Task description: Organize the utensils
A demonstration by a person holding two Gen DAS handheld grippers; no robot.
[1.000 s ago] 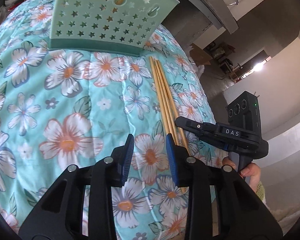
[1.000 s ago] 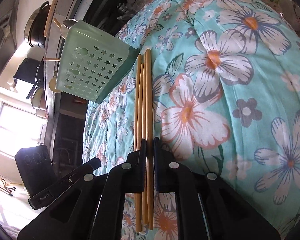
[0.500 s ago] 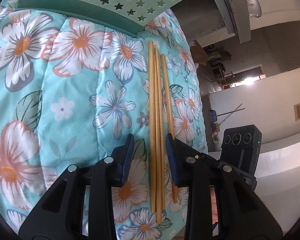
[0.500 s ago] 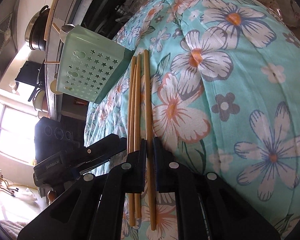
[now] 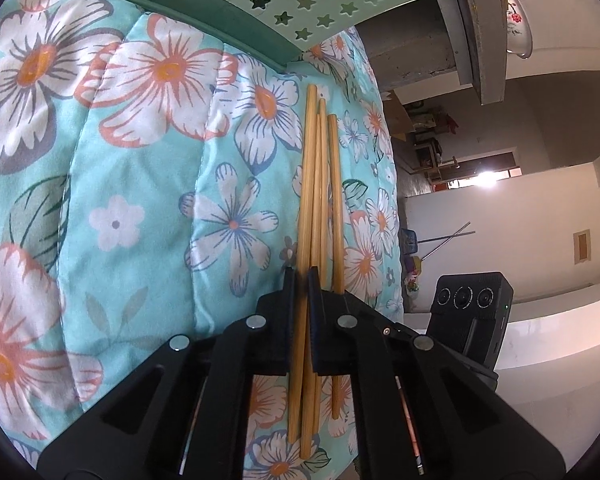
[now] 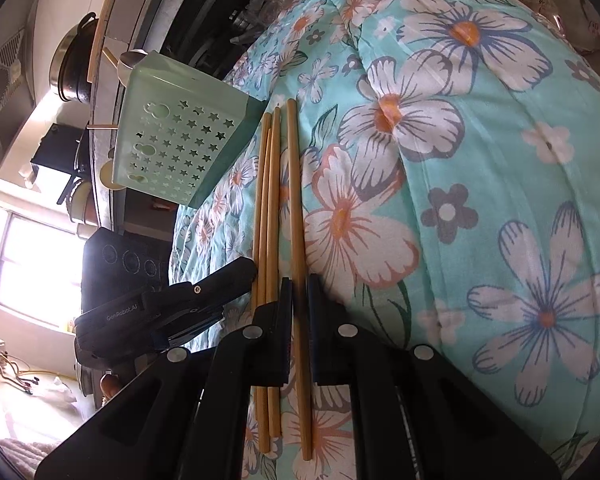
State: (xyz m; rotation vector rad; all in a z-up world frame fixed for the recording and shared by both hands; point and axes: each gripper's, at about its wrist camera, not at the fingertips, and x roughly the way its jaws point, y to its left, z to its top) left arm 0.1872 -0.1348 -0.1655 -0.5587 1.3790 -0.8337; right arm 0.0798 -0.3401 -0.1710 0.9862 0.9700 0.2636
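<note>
Bamboo chopsticks [image 5: 314, 208], four of them, lying side by side on floral quilt [image 5: 140, 200], tips toward mint-green perforated utensil holder [image 6: 172, 148] standing just beyond them. Left gripper [image 5: 300, 280] with jaws closing to a narrow slot, leftmost chopstick [image 5: 306, 184] of the bundle caught between the pads; two more running under its right finger, fourth lying just to the right. Right gripper [image 6: 299, 282] drawn in just as narrow, pinching single chopstick [image 6: 296, 208] set slightly apart on the right side of the group. Other three chopsticks [image 6: 266, 216] bunched just left of that jaw, resting on the fabric. Left gripper's body also visible in the right wrist view, beside the bundle.
</note>
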